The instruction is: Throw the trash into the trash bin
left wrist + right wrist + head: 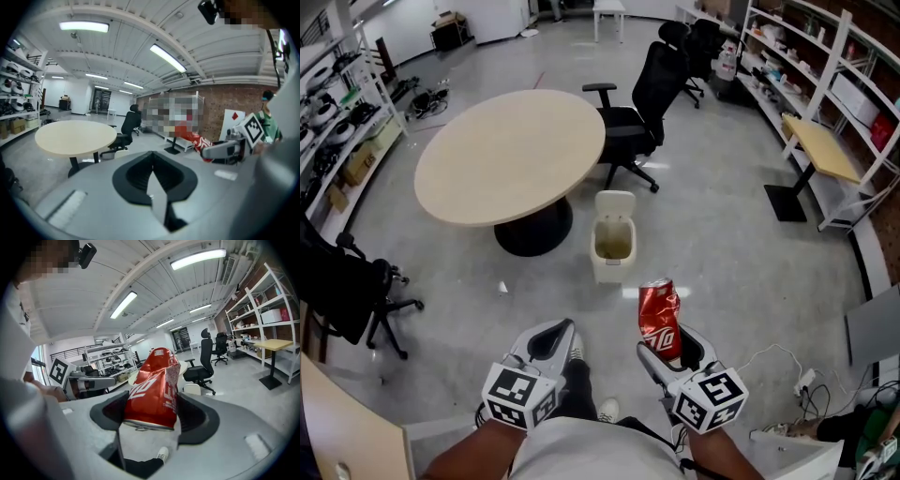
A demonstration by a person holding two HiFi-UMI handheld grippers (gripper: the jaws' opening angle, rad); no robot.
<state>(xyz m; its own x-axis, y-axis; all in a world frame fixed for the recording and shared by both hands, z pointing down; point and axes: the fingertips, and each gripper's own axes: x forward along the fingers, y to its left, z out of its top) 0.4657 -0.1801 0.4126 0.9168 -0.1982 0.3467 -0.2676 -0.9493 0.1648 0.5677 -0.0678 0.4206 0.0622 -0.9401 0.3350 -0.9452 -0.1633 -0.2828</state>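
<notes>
A crushed red soda can (pixel 659 319) stands upright between the jaws of my right gripper (pixel 668 345), which is shut on it. In the right gripper view the can (pixel 153 390) fills the gap between the black pads of that gripper (pixel 152 414). The white trash bin (pixel 613 246), its lid tipped up, stands on the floor ahead of the can, beside the round table. My left gripper (pixel 551 339) is level with the right one, to its left. Its pads meet with nothing between them in the left gripper view (pixel 152 180).
A round beige table (pixel 511 155) on a black base stands ahead to the left. Black office chairs are behind the bin (pixel 642 112) and at the near left (pixel 347 286). Shelving and a small desk (pixel 820 148) line the right side. Cables (pixel 787 361) lie on the floor at right.
</notes>
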